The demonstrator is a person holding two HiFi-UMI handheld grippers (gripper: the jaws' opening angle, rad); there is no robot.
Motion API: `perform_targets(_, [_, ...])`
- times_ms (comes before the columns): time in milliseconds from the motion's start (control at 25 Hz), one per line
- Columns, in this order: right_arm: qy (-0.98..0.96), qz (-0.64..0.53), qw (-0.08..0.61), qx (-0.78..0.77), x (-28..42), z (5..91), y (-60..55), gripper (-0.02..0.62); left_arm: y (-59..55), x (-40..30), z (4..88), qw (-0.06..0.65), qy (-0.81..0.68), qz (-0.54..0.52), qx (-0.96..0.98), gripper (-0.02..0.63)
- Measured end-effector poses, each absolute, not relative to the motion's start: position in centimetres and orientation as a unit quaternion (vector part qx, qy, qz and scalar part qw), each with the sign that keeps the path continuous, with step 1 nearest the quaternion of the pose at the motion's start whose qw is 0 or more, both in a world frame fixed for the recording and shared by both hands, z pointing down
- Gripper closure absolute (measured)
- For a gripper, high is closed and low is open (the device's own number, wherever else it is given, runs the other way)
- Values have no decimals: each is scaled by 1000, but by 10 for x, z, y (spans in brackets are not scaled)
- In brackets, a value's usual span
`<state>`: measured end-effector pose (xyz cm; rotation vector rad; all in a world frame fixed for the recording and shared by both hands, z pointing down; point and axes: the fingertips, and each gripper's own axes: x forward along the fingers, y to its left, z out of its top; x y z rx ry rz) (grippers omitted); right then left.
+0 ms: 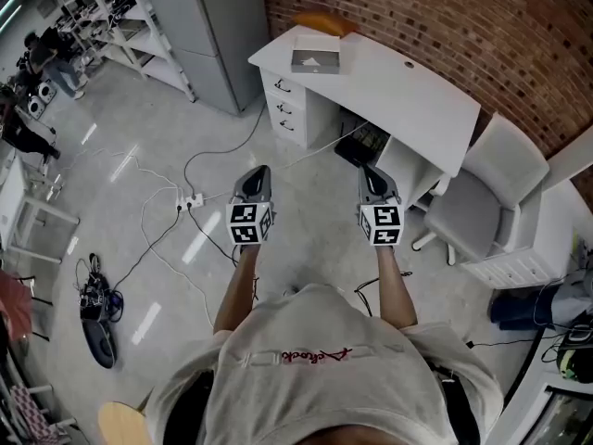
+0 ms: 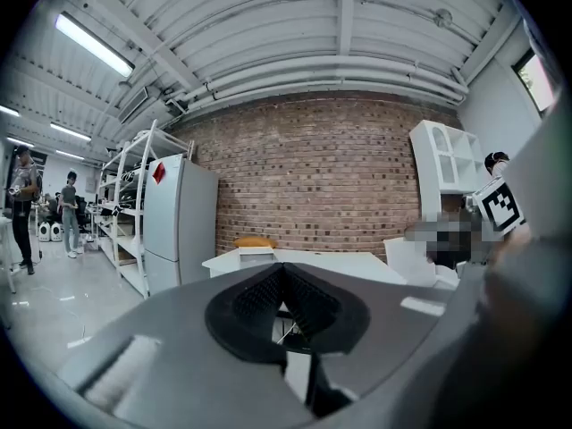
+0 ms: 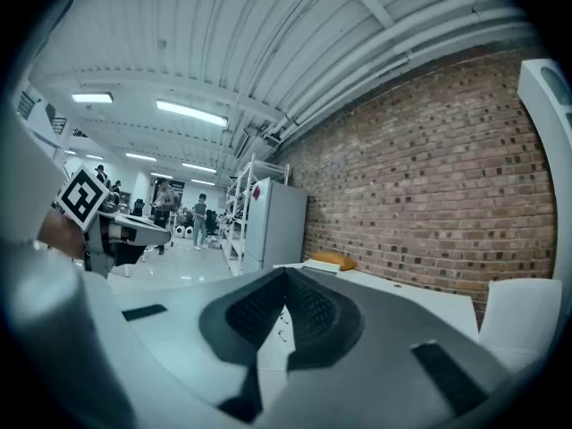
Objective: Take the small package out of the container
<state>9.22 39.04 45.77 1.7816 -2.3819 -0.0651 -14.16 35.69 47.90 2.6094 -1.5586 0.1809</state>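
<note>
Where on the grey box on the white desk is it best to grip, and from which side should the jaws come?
The grey box lies flat and low on the desk, with an orange thing close behind it. So probably come from above, jaws across its shorter width, on the two long walls.

Head camera looks steeply down from overhead onto the left gripper (image 1: 260,171) and right gripper (image 1: 365,171), the desk (image 1: 408,91) well ahead at upper centre. Each gripper camera rides just behind its own jaws, facing almost level toward that desk and the brick wall (image 2: 313,177). All three views share desk, brick wall and cabinet (image 1: 208,26); each gripper view catches the other gripper at its frame edge.
</note>
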Motion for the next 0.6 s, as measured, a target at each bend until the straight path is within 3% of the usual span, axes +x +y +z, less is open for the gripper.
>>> perform_targets(600, [-811,-29,70,580,117,464,391,584,362,-101,493,60,-516,61,852,597])
